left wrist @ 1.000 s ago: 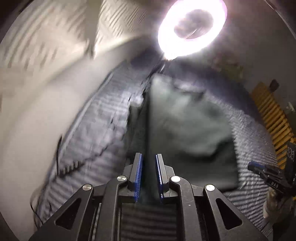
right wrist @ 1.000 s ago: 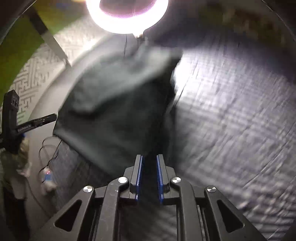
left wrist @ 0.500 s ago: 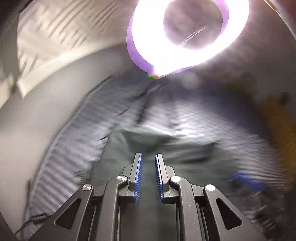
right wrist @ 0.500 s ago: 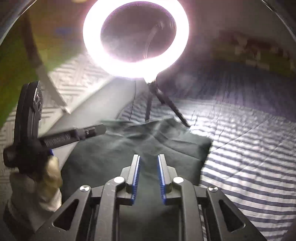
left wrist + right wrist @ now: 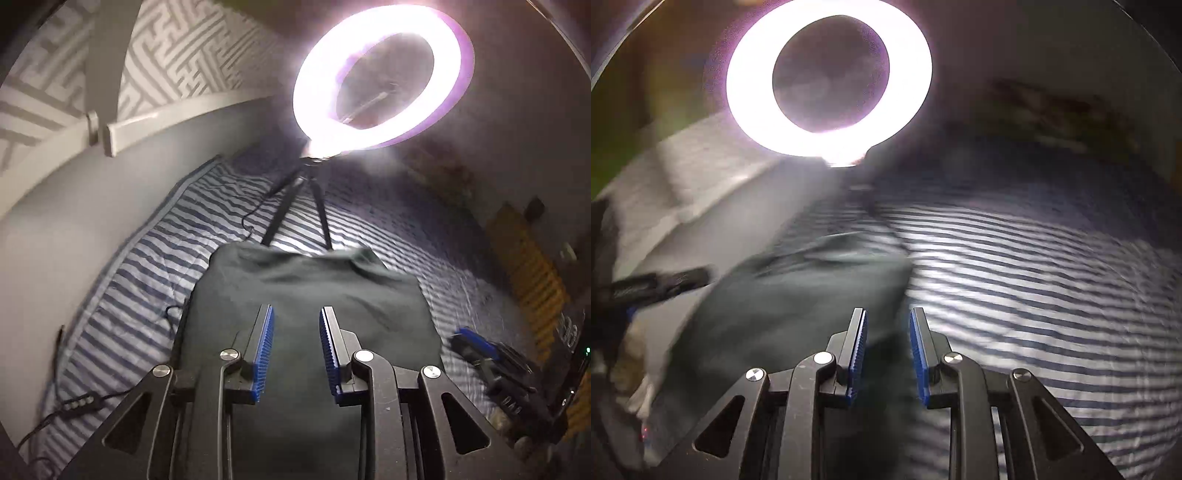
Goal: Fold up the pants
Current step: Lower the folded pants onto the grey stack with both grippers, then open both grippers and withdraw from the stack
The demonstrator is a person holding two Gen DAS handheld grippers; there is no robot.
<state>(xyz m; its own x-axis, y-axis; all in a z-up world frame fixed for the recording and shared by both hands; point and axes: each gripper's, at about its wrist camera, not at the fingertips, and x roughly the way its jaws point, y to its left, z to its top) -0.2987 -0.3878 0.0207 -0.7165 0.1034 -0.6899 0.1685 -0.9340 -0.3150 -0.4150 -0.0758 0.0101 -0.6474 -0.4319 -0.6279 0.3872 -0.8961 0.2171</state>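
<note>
Lying folded into a dark green block on the striped bedspread (image 5: pixel 155 258), the pants (image 5: pixel 306 295) sit just in front of the ring light (image 5: pixel 380 81), whose tripod legs (image 5: pixel 291 206) stand touching or nearly touching the far edge of the cloth. The left tool (image 5: pixel 295 347) hangs over the pants, its jaws having just been opening to a narrow gap with nothing visibly pinched between the blue pads (image 5: pixel 264 347). The right tool (image 5: pixel 886 347) hovers at the right edge of the pants (image 5: pixel 783 314), jaws likewise just opened a little, gap narrow and empty as far as the blurred view allows.

Risk, as a judgement: loose upper layers may spring back or slide once released, since the far hem is rumpled and uneven. A further push towards the lamp could drive cloth against the tripod legs or tip the light. Glare from the ring washes out the far edge, making alignment hard to check.

Surroundings: a cable with an inline switch (image 5: pixel 79 402) trails along the bedspread's left border; a patterned wall (image 5: pixel 177 55) stands behind; the right tool (image 5: pixel 480 350) shows at the right of the left view.
</note>
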